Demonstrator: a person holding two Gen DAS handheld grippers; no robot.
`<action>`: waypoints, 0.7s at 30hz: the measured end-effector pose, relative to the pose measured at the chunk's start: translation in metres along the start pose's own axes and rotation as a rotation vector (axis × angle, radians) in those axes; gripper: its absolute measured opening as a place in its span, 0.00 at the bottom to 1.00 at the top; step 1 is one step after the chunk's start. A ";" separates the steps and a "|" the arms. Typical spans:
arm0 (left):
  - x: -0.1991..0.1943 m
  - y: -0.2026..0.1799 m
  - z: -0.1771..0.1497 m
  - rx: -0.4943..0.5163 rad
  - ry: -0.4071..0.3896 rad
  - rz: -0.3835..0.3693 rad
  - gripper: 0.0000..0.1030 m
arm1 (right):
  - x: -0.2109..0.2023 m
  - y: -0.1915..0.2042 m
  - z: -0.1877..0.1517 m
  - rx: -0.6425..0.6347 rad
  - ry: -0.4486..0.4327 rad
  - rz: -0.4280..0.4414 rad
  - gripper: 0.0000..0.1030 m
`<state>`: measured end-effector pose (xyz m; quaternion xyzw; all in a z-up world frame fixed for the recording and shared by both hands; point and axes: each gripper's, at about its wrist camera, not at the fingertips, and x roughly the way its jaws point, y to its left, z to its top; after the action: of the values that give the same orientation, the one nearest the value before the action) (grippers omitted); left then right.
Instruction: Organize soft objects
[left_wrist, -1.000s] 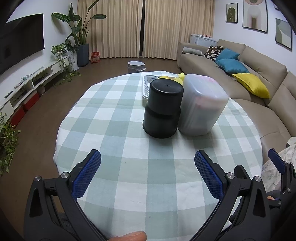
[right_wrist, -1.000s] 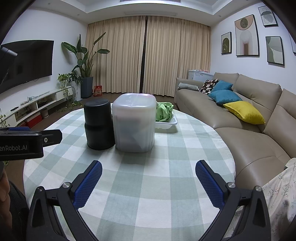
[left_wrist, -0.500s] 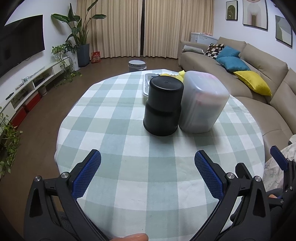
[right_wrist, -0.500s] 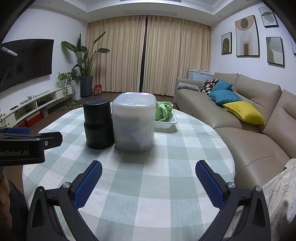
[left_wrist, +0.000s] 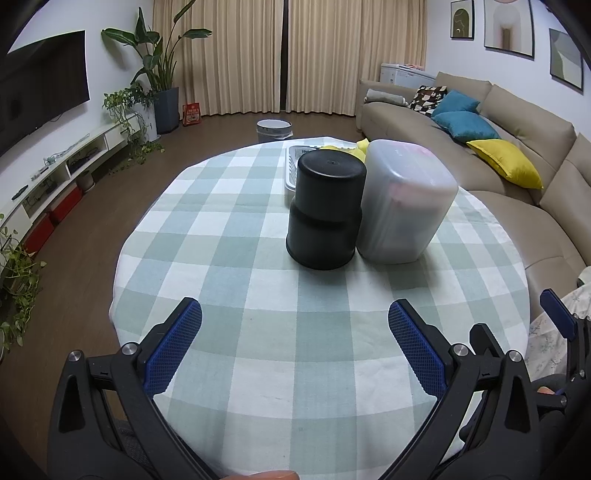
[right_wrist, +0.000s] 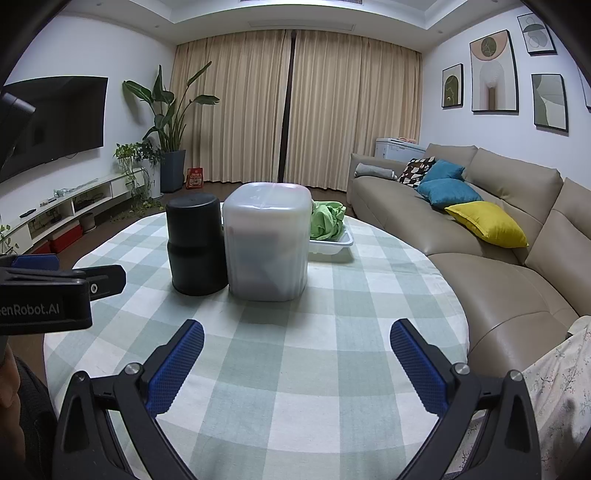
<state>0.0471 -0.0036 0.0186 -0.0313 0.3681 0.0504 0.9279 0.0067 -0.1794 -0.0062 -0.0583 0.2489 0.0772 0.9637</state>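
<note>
We find green cloth (right_wrist: 327, 220) heaped in a white tray (right_wrist: 334, 244) behind a translucent bin (right_wrist: 267, 240) and black canister (right_wrist: 195, 245), touching, mid-bench (right_wrist: 295, 354). Left hand-held gripper (left_wrist: 294, 345) and right hand-held gripper (right_wrist: 296, 356) both gape wide, holding nothing.

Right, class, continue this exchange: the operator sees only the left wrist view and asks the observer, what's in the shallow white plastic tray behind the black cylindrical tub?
Observer: A crumpled green cloth fills the shallow white plastic tray.
Operator: Does the tray show past the translucent white plastic bin?
Observer: Yes, it juts out on the bin's right.
Operator: Are the right tongs open?
Observer: Wide open, holding nothing.
</note>
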 end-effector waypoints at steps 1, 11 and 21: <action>0.000 0.000 0.000 -0.001 0.001 0.000 1.00 | 0.000 0.000 0.000 0.000 0.001 0.000 1.00; -0.002 0.000 0.000 0.001 -0.004 0.009 1.00 | -0.001 0.000 0.000 -0.002 0.001 -0.001 1.00; -0.001 0.001 0.000 0.001 -0.004 0.008 1.00 | -0.001 0.000 0.000 -0.003 0.001 -0.002 1.00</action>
<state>0.0458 -0.0032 0.0193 -0.0293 0.3665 0.0541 0.9284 0.0059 -0.1797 -0.0053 -0.0599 0.2494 0.0766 0.9635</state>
